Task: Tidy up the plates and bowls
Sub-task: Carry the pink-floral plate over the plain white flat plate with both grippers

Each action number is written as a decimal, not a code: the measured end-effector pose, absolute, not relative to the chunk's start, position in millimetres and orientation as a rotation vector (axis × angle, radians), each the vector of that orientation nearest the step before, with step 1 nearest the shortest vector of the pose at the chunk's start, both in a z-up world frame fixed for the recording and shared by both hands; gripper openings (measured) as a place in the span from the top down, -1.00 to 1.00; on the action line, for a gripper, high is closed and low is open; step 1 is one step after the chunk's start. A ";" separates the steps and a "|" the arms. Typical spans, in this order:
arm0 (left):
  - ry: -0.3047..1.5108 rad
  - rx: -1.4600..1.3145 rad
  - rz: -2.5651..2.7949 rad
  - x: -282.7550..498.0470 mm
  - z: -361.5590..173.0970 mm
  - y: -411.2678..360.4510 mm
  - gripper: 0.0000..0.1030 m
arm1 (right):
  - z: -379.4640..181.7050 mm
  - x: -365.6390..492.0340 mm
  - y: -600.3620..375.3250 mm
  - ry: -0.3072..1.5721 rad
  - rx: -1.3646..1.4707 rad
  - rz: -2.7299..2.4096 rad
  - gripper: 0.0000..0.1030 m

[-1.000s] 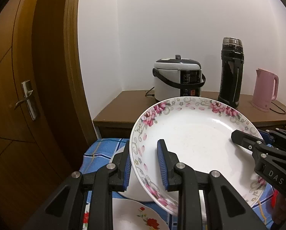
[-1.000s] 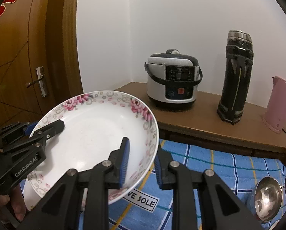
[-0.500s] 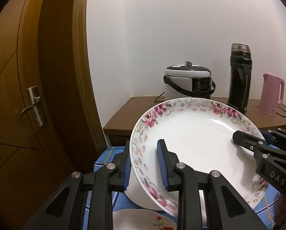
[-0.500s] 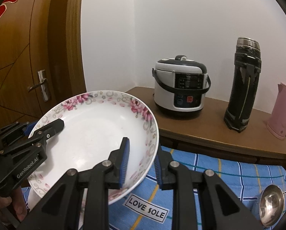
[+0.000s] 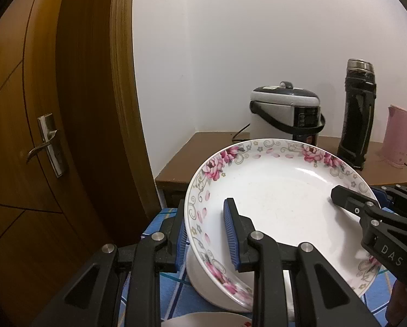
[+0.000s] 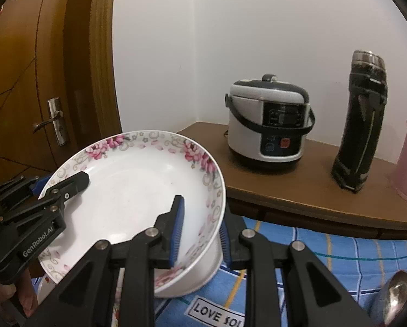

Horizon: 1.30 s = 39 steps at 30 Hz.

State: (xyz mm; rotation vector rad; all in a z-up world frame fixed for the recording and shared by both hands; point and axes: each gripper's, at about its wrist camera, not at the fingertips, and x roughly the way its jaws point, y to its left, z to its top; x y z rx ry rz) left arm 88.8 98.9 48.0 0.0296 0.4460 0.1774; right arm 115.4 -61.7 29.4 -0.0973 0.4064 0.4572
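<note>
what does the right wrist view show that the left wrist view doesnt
Only the right wrist view shows the "LOVE SOLE" label on the blue checked cloth and a metal spoon at the lower right.

Only the left wrist view shows the rim of a second plate with a red flower at the bottom edge.

Both show the floral plate clamped at opposite rims by the left hand-held gripper and the right hand-held gripper, plus the rice cooker, black flask, pink kettle and door handle.

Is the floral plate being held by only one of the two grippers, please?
No, both the left gripper and right gripper clamp the floral plate on opposite rims.
</note>
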 end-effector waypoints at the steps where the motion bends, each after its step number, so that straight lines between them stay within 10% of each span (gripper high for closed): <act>1: 0.450 0.028 0.180 91.4 46.9 101.3 0.45 | 27.8 117.6 -59.4 0.409 -0.095 0.458 0.52; 39: 0.724 0.133 0.192 167.9 -5.4 109.3 0.42 | -36.6 194.0 -47.0 0.627 -0.064 0.445 0.51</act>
